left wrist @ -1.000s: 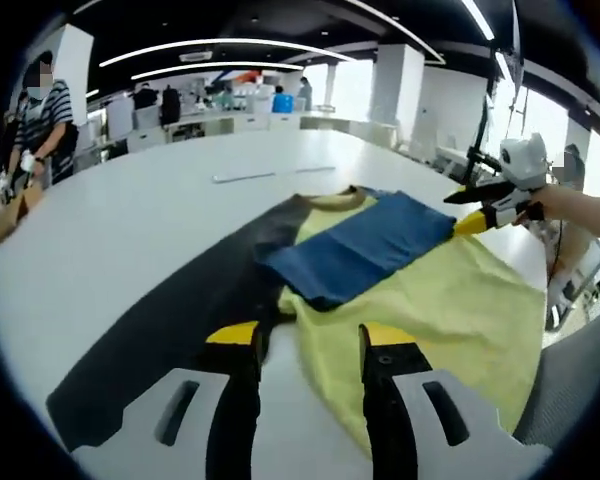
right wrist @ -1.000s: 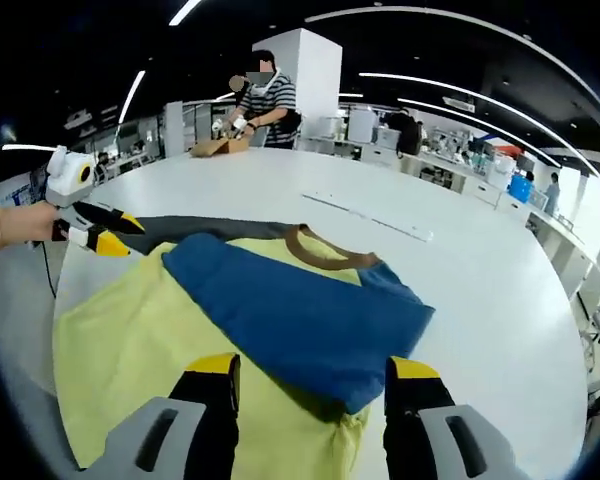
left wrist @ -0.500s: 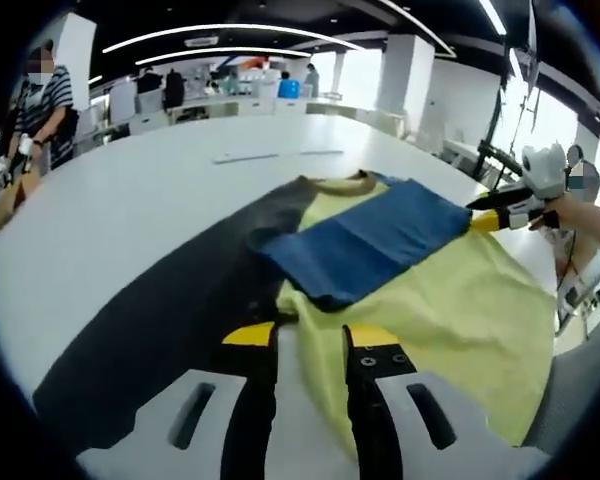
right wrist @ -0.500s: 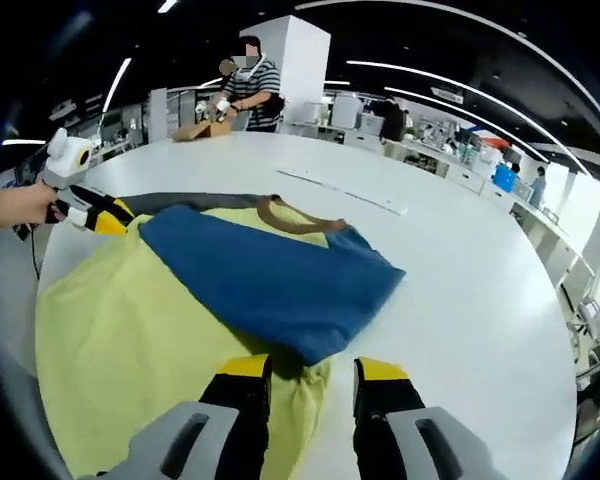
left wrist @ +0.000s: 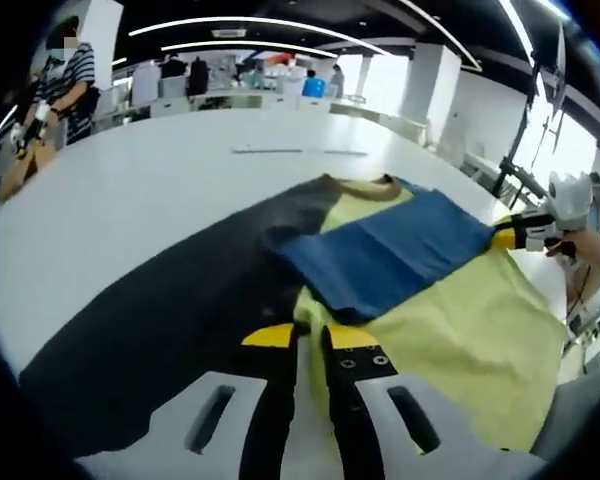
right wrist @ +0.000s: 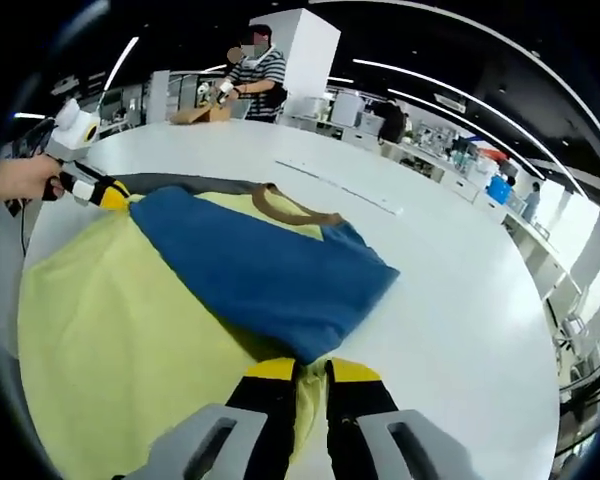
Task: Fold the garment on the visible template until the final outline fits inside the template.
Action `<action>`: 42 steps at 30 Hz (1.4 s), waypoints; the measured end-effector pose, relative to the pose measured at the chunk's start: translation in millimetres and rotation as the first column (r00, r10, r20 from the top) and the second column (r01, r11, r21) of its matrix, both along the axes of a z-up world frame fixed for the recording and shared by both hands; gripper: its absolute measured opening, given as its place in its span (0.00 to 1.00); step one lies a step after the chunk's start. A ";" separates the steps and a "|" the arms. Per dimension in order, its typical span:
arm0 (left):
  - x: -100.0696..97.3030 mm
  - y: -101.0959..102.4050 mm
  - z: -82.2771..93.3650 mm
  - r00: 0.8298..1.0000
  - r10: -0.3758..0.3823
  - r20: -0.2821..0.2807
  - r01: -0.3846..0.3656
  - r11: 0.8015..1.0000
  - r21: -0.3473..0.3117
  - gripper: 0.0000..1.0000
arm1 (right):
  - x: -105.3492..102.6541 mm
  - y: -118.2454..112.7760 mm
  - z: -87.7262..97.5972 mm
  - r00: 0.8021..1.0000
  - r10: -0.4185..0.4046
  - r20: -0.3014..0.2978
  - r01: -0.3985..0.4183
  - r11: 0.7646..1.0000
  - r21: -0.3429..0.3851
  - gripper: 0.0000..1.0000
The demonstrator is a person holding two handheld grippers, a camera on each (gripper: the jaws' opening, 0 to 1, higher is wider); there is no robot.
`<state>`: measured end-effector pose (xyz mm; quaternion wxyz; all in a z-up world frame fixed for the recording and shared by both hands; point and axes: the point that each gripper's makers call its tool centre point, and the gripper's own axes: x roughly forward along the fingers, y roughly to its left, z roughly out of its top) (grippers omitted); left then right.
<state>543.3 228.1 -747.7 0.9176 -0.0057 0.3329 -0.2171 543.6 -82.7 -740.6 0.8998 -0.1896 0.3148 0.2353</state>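
Your left gripper (left wrist: 310,335) is pinched on the yellow hem of the garment (left wrist: 450,310), and your right gripper (right wrist: 312,370) is clamped on its opposite edge. Garment lies flat on the white table (left wrist: 150,200) (blue sleeve (right wrist: 270,275) folded across the middle), partly over the dark template (left wrist: 150,310).

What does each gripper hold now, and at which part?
Both hold the yellow garment: the left gripper pinches its edge beside the blue sleeve, the right gripper its opposite edge.
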 end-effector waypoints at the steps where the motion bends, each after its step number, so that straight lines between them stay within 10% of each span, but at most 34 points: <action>1: 0.4 0.4 0.1 1.000 0.000 0.002 0.000 1.000 0.003 0.04 | 0.0 -0.4 0.0 1.000 -0.002 0.000 0.002 1.000 0.000 0.02; 33: 2.2 2.5 -3.5 1.000 0.022 -0.013 -0.021 0.999 0.027 0.01 | -6.5 -21.6 -13.3 0.993 -0.088 -0.074 0.086 0.996 -0.033 0.00; 42: -1.6 -4.1 17.0 0.995 -0.064 0.073 0.064 0.998 0.013 0.23 | -7.8 -12.2 0.1 0.992 -0.086 -0.090 0.098 0.986 0.134 0.45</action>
